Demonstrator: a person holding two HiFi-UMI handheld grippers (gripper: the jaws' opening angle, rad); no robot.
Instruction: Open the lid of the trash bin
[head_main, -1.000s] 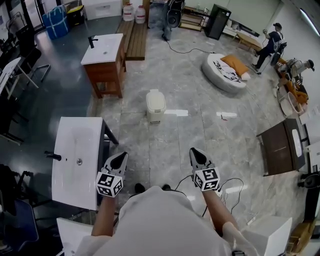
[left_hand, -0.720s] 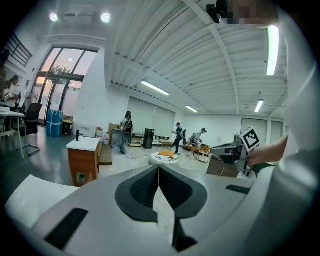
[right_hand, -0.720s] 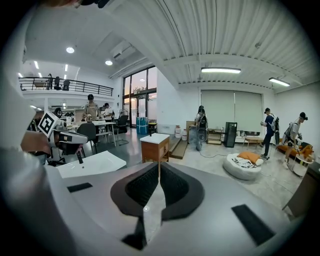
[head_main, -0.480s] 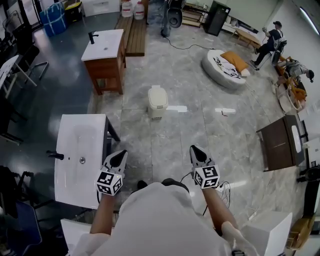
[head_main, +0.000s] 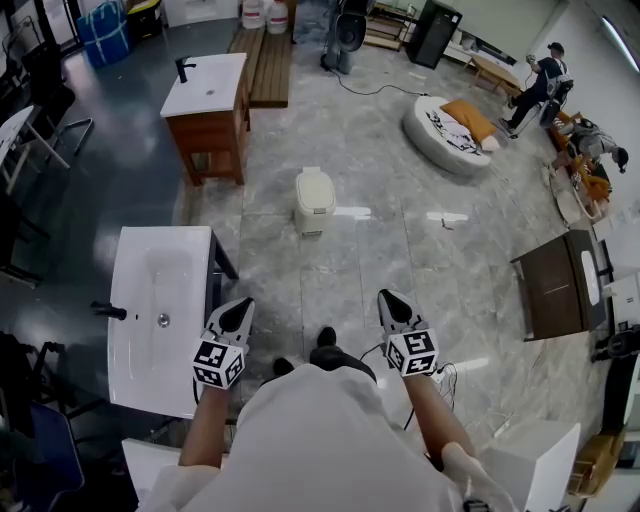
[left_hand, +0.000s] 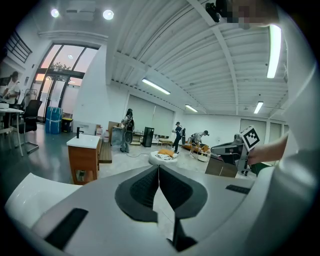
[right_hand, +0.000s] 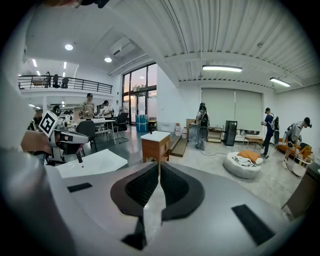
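Zero contact with the trash bin (head_main: 313, 201). Holding left hand-held gripper (head_main: 238, 314) and right hand-held gripper (head_main: 392, 308) low at the waist, jaws of each pressed together on nothing. Likely just a carry posture for the walk-up. Bin standing on the marble floor (head_main: 380, 260), well ahead, roughly centred between both grippers. Lid (head_main: 314, 186) down, so contents hidden. Needs an approach first, then a lift at the lid edge.

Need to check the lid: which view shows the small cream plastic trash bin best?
The head view: the small cream trash bin stands whole on the marble floor, lid down. Neither gripper view shows it; each looks over its shut jaws across the room.
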